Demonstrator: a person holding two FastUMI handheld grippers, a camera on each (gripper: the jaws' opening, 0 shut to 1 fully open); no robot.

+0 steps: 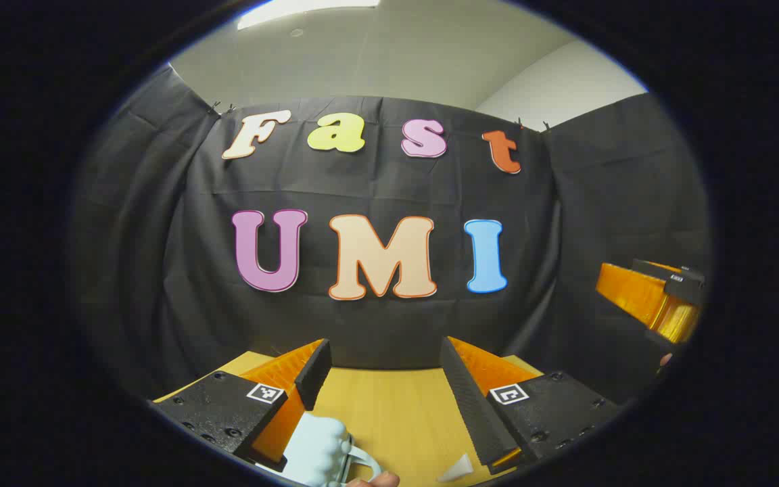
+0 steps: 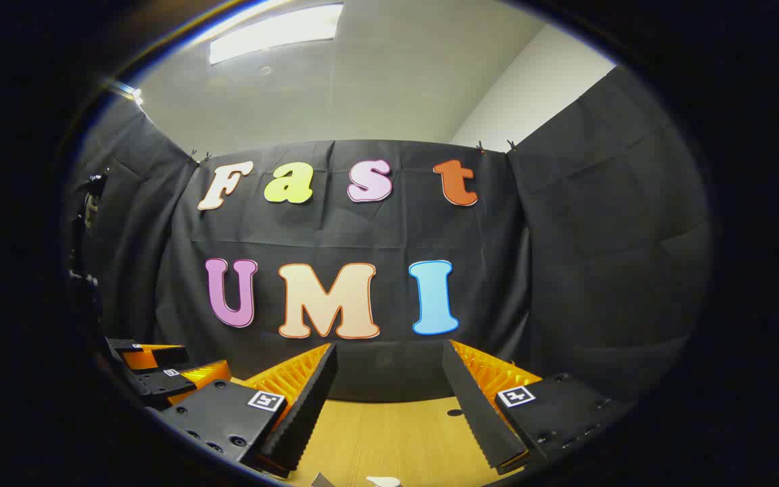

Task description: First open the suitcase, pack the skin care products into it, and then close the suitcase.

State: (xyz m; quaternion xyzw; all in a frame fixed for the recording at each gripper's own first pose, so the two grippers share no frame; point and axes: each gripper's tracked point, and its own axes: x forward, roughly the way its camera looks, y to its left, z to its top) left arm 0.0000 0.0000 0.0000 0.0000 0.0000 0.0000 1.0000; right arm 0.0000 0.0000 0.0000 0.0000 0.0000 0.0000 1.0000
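Note:
In the left gripper view my left gripper [image 1: 384, 352] is open above the wooden table [image 1: 389, 406], with nothing between its fingers. At the bottom edge, by its left finger, sits a pale blue-white ribbed object [image 1: 322, 446] with a loop-like handle; I cannot tell what it is. A small white piece [image 1: 457, 467] lies near the right finger. The right gripper [image 1: 653, 297] shows far off at the right edge. In the right gripper view my right gripper [image 2: 389, 352] is open over the table [image 2: 389, 433], holding nothing. The left gripper [image 2: 159, 372] shows low on the left.
Black cloth walls close off the booth behind and on both sides of the table. A person's fingertip [image 1: 376, 480] shows at the bottom edge. Two small white bits [image 2: 383, 481] lie at the table's near edge.

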